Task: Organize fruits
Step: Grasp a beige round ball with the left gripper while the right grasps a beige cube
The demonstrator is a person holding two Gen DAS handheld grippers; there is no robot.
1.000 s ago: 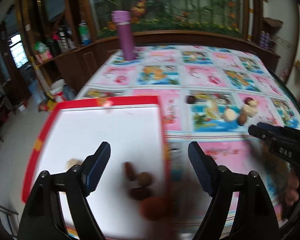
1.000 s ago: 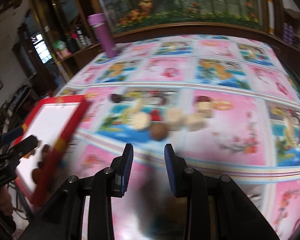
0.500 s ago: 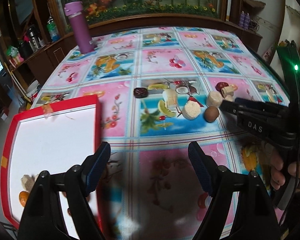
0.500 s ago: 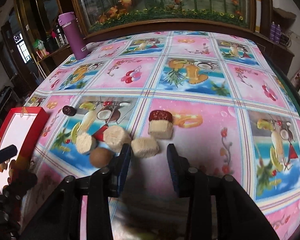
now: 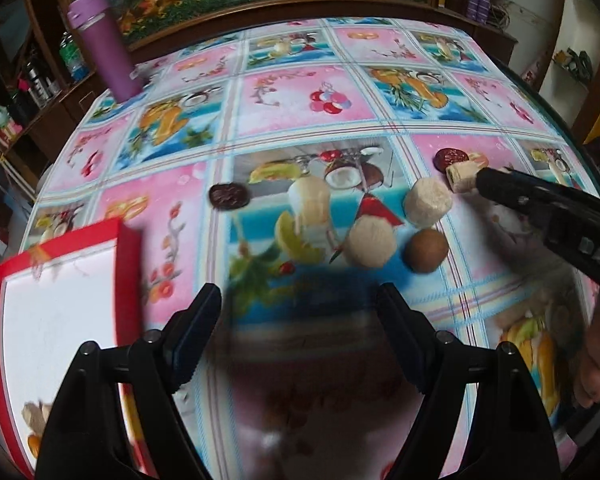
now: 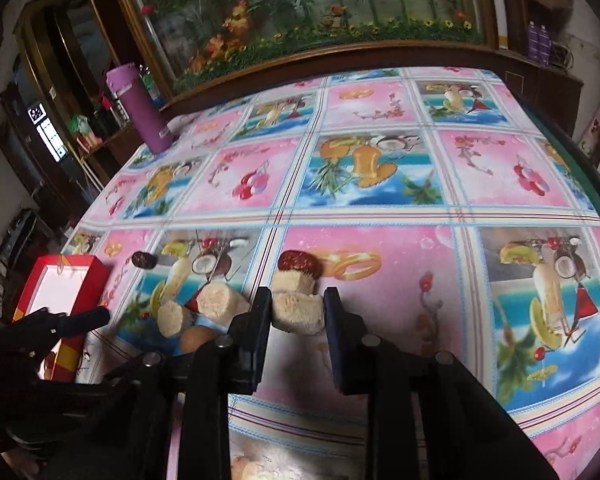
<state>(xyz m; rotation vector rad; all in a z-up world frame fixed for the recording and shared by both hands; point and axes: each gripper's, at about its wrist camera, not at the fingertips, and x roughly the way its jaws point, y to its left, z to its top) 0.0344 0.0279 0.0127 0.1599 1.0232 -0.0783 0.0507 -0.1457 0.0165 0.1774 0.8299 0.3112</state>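
Fruit pieces lie on the patterned tablecloth: two pale round chunks (image 5: 370, 246) (image 5: 428, 202), a brown round fruit (image 5: 426, 250), a dark red date (image 5: 452, 158) with a pale chunk (image 5: 462, 174) in front of it, and a dark dried piece (image 5: 228, 196). My left gripper (image 5: 300, 316) is open and empty, hovering near the pale chunks. My right gripper (image 6: 296, 310) is open, its jaws either side of a pale chunk (image 6: 298, 312) on the table. A red-rimmed white tray (image 5: 60, 300) at left holds a few pieces (image 5: 32, 420).
A purple bottle (image 5: 104, 46) stands at the table's far left corner. A wooden ledge with flowers (image 6: 300, 32) runs behind the table. The table's right edge (image 6: 572, 160) curves down. Shelves with bottles stand at far left (image 5: 32, 84).
Both grippers have moved forward and right from the tray toward the fruit pile. My right gripper has come around the pale chunk before the date. Both stay open.
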